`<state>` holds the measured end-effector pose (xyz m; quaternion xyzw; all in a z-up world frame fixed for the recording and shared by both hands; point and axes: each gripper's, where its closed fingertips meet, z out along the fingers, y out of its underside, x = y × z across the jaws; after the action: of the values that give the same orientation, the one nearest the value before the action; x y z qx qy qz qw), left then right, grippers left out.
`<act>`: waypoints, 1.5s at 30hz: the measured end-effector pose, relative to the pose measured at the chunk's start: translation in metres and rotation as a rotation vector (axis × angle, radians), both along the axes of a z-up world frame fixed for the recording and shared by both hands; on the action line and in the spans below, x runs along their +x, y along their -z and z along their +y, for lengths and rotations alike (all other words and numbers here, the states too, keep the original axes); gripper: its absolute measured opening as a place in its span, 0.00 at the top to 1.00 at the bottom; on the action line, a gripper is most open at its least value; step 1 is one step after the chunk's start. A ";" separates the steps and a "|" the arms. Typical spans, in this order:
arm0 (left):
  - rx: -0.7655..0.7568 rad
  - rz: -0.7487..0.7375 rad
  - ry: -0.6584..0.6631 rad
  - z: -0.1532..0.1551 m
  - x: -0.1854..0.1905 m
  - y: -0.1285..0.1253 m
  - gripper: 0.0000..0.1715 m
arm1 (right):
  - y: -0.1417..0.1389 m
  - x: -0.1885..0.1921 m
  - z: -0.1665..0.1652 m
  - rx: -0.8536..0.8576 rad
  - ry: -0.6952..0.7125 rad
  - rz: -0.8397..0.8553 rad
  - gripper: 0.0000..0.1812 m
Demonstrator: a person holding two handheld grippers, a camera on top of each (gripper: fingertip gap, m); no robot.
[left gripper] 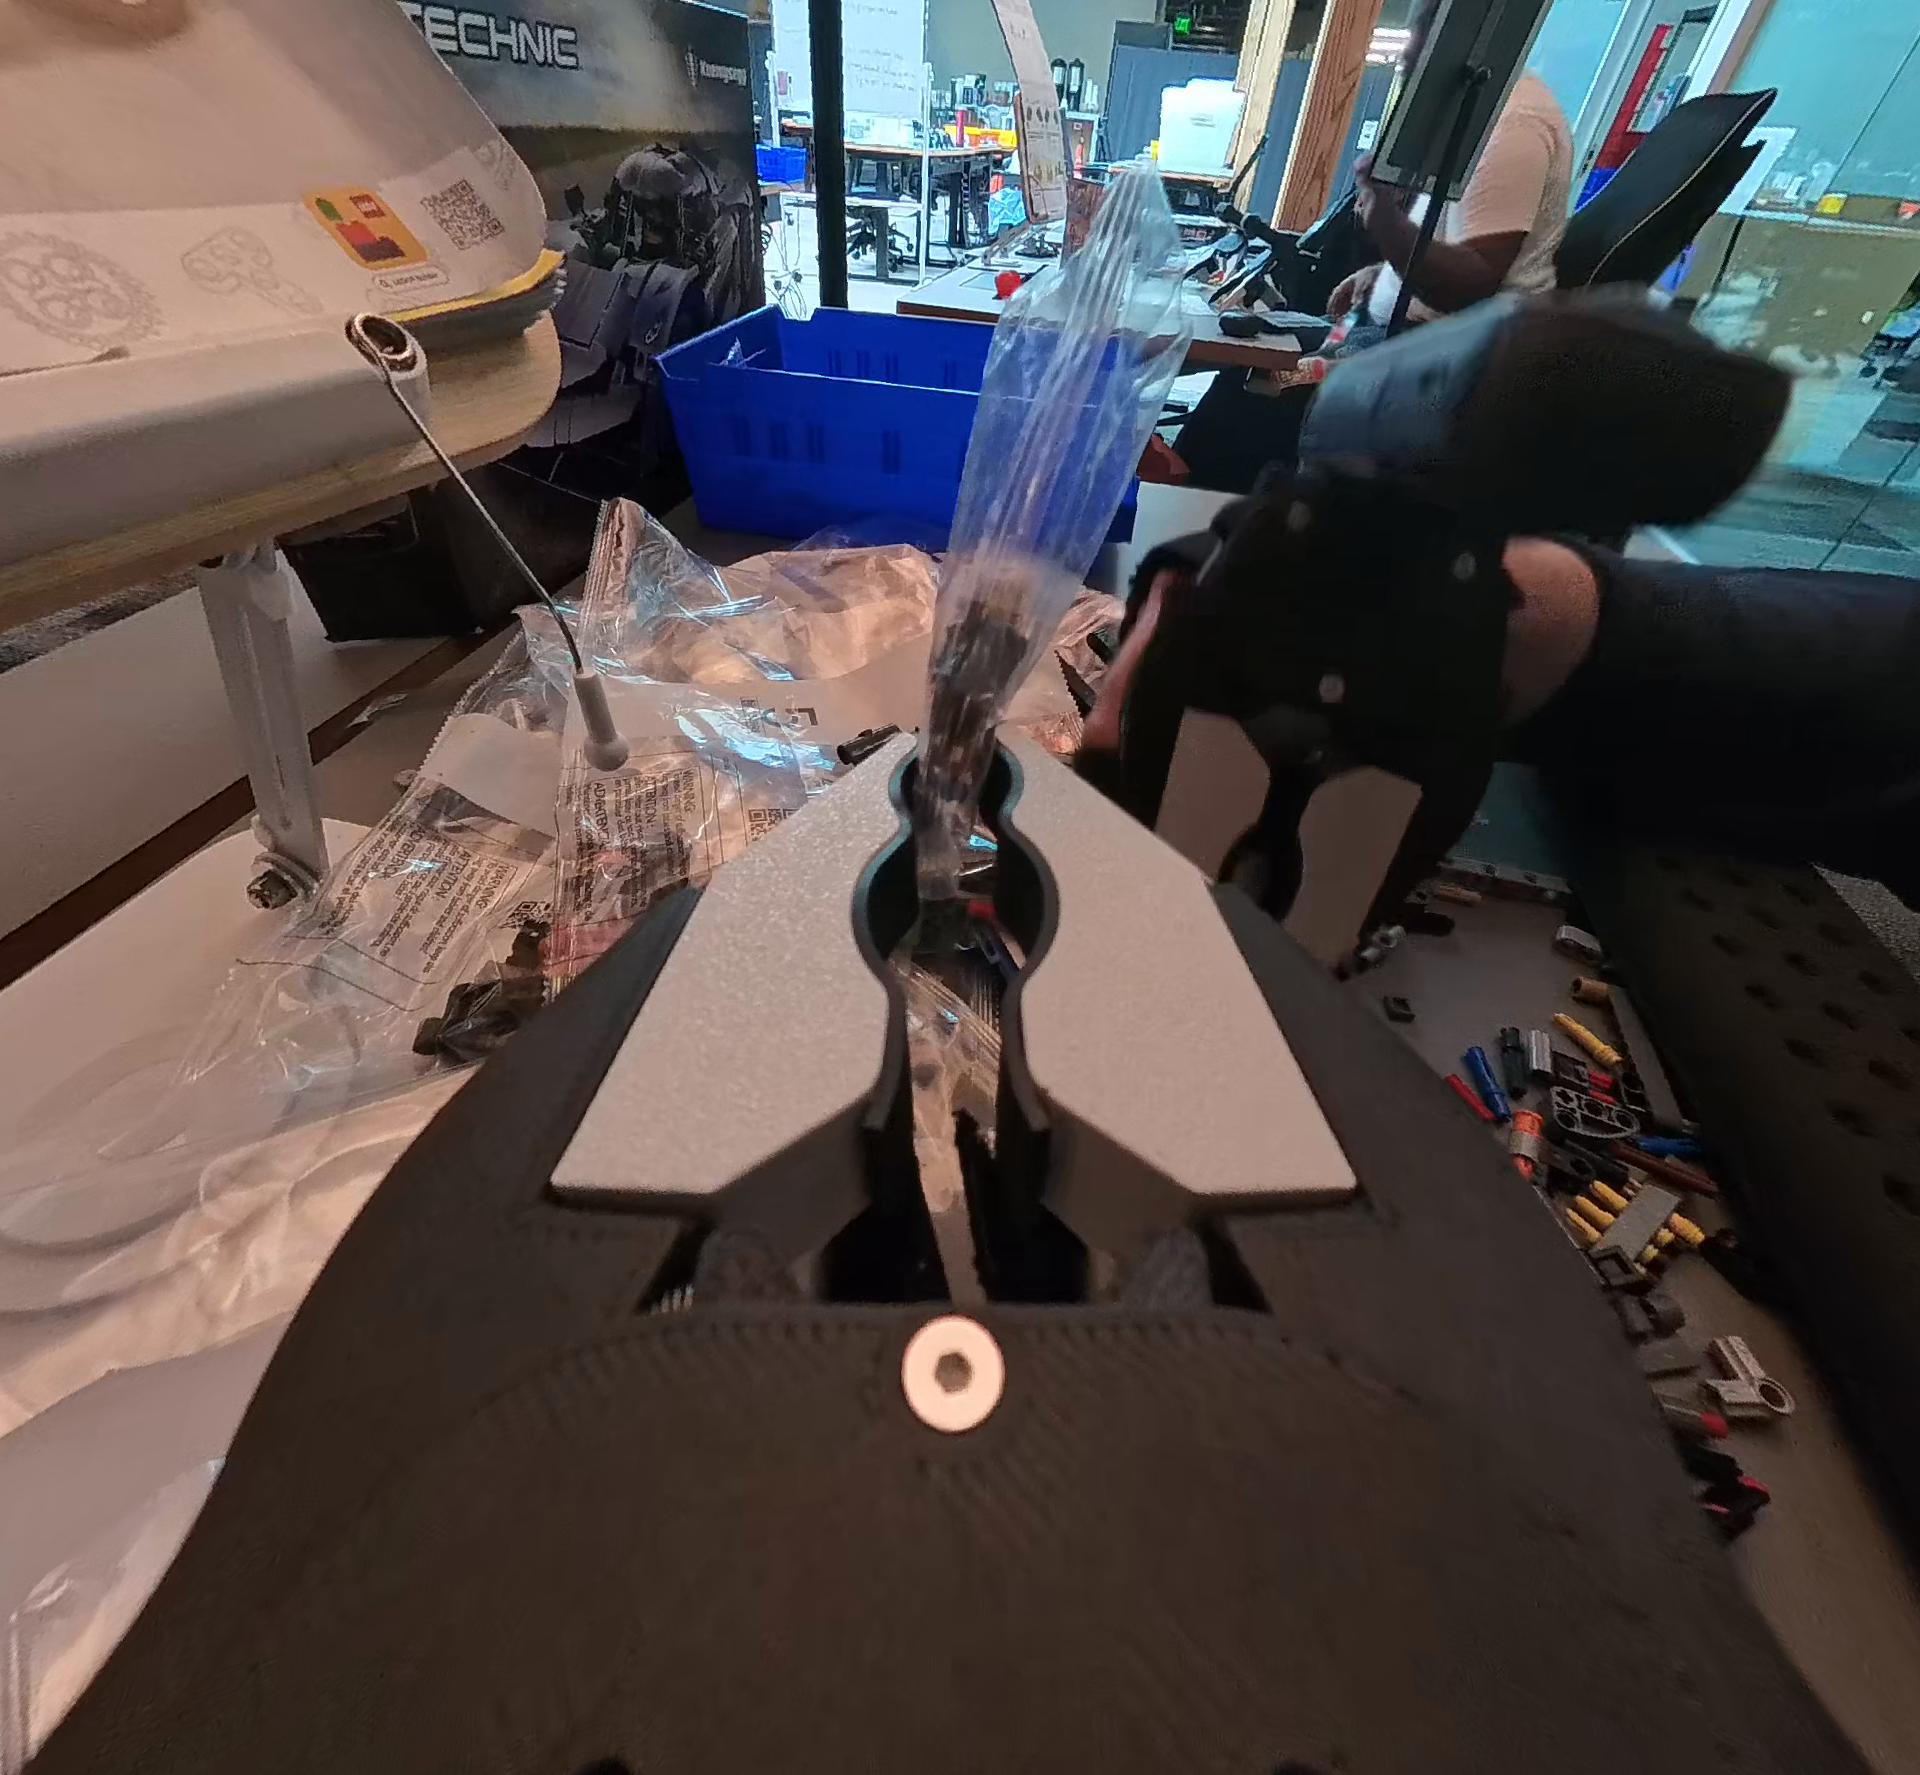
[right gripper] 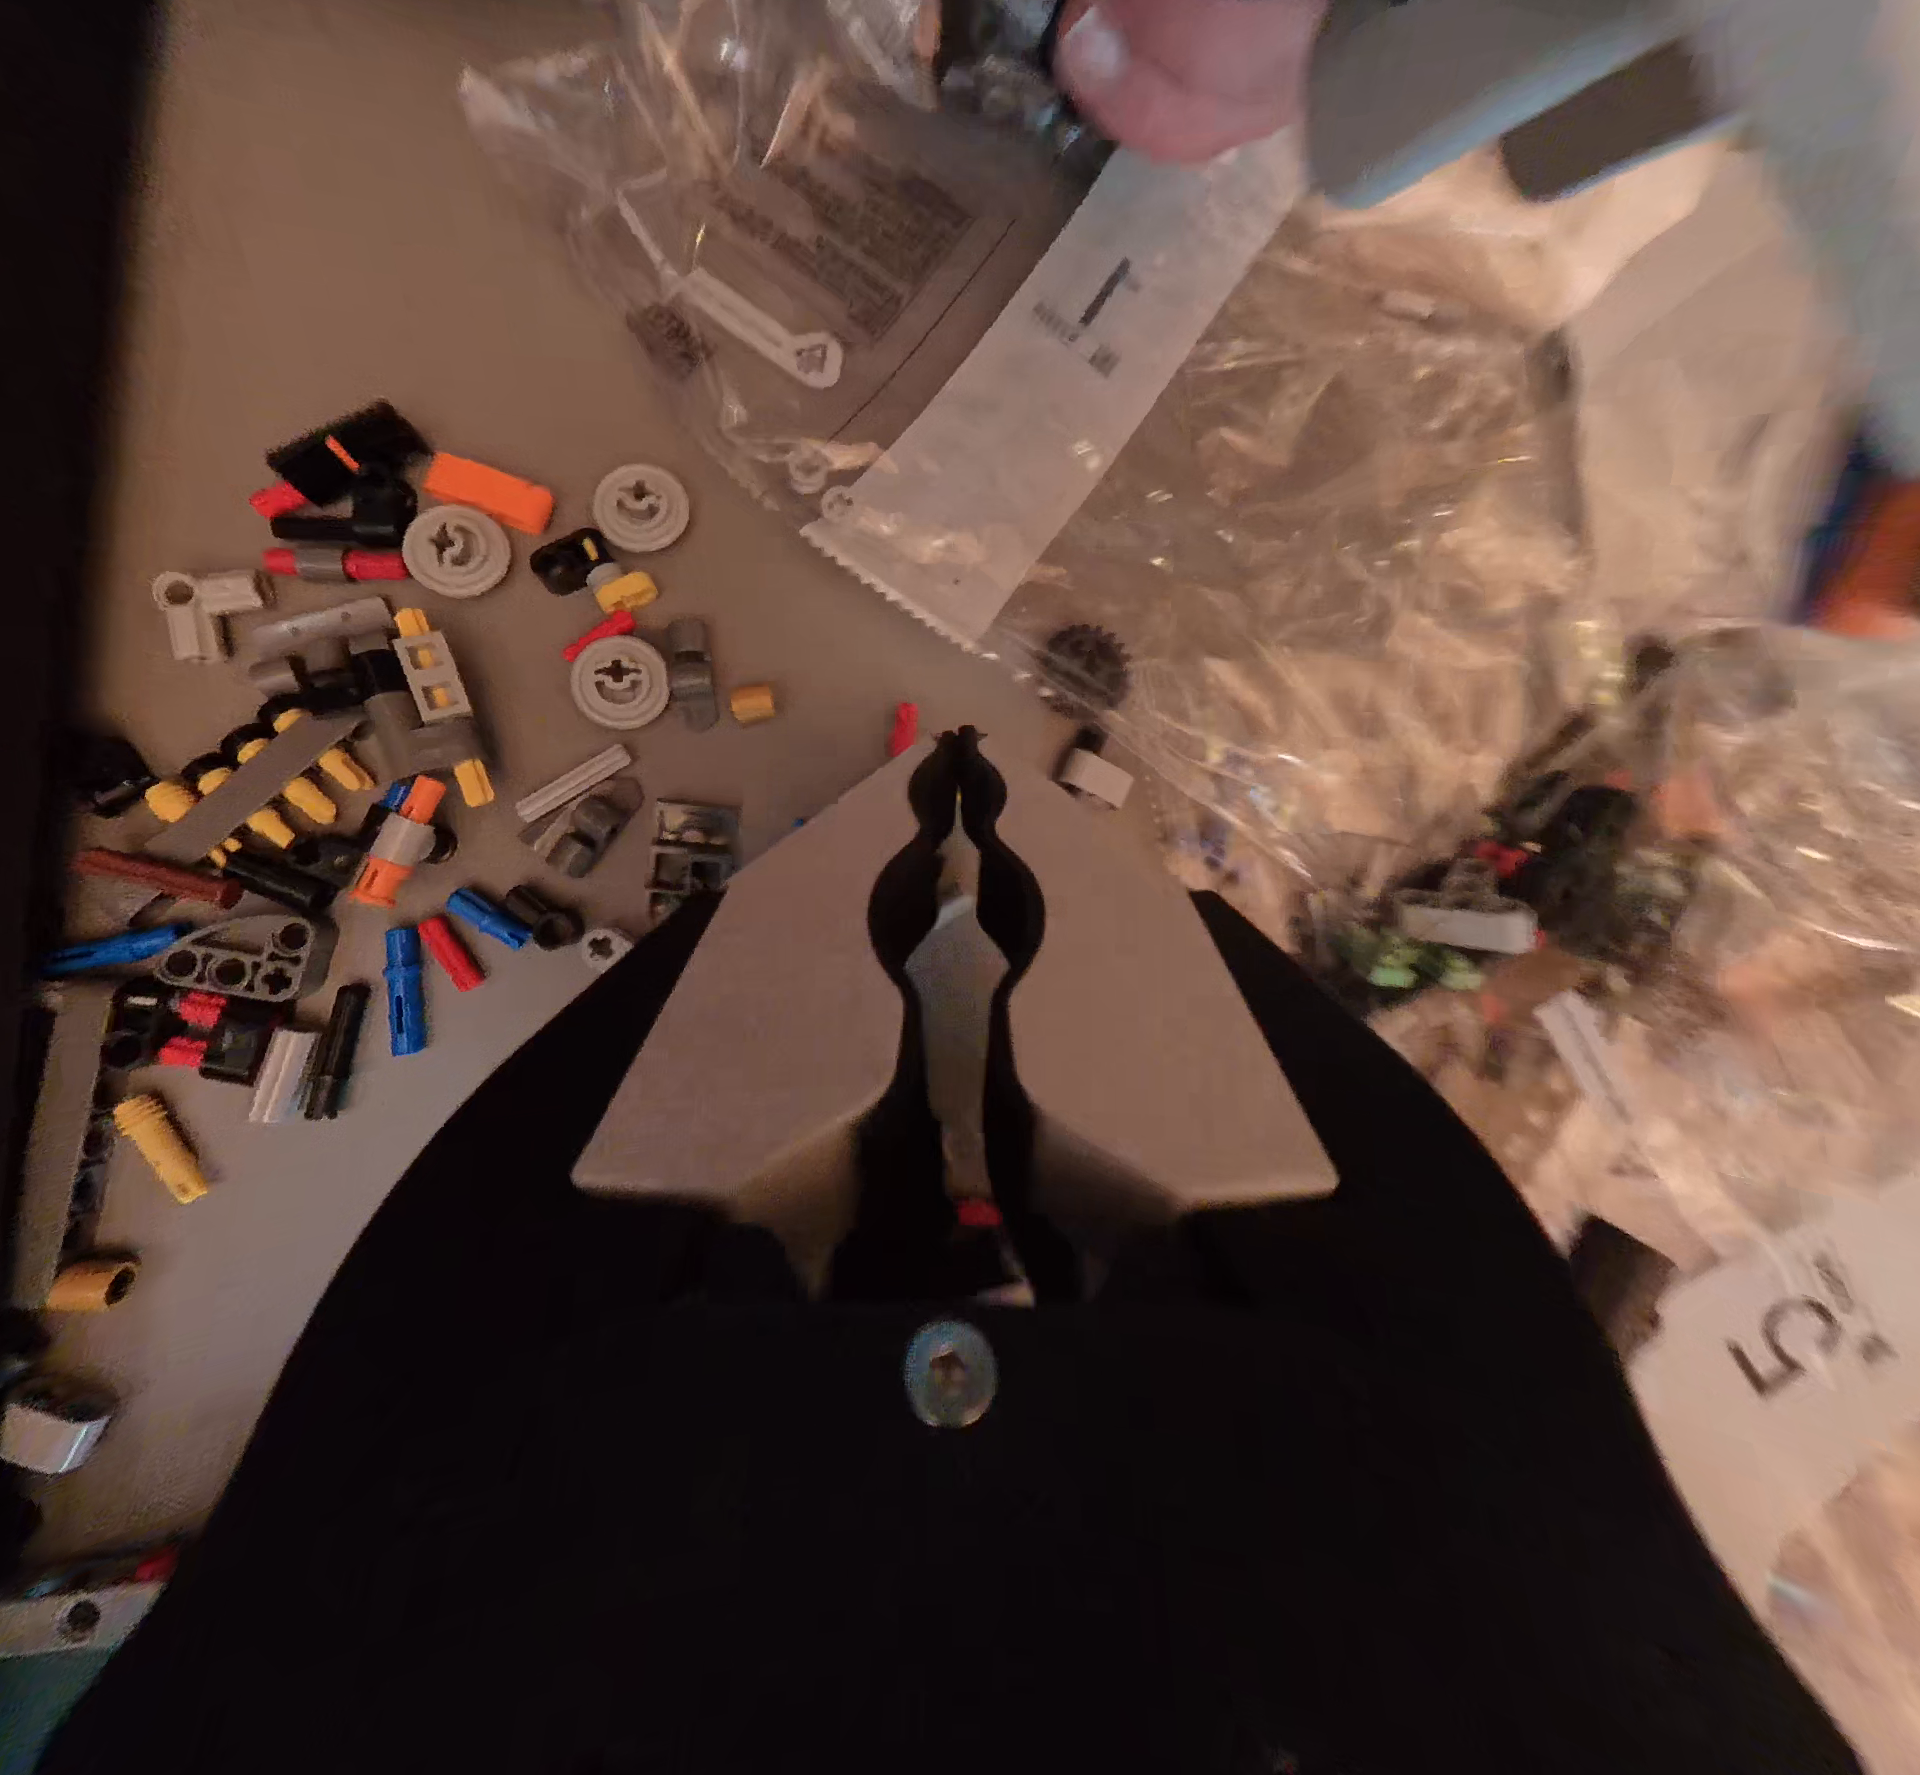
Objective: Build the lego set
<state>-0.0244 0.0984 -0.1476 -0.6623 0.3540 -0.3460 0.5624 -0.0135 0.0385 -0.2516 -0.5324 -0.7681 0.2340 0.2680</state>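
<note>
My left gripper (left gripper: 954,775) is shut on a clear plastic bag (left gripper: 1060,437) of small dark parts, which stands up out of the jaws. My right gripper (right gripper: 961,751) has its jaws together just above the table, with a tiny dark bit at the tips that I cannot identify. It also shows blurred at the right of the left wrist view (left gripper: 1351,645), pointing down. Loose lego pieces (right gripper: 343,790) lie spread to its left: pins, axles and grey round wheels (right gripper: 455,549). The same pieces show in the left wrist view (left gripper: 1600,1143).
A heap of clear parts bags (left gripper: 675,686) covers the middle of the table (right gripper: 312,219). An instruction booklet on a white stand (left gripper: 208,198), the set's dark box (left gripper: 582,115) and a blue bin (left gripper: 831,416) stand behind. A person's hand (right gripper: 1153,21) shows blurred at the top. A person sits far back. My right fingertips sit around 12 cm from my left ones.
</note>
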 end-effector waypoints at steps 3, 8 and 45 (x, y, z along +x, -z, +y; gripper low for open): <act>-0.001 0.003 0.002 0.000 0.001 0.001 0.97 | -0.024 0.003 0.006 -0.039 0.028 0.095 1.00; -0.004 0.005 0.002 0.000 0.001 0.002 0.97 | -0.023 0.004 0.008 -0.030 0.037 0.098 1.00; -0.012 0.018 0.008 0.000 0.003 0.005 0.97 | 0.024 0.004 -0.015 -0.005 -0.059 -0.111 0.92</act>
<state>-0.0215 0.0988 -0.1526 -0.6673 0.3596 -0.3445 0.5538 -0.0096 0.0238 -0.2757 -0.5222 -0.7967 0.2138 0.2164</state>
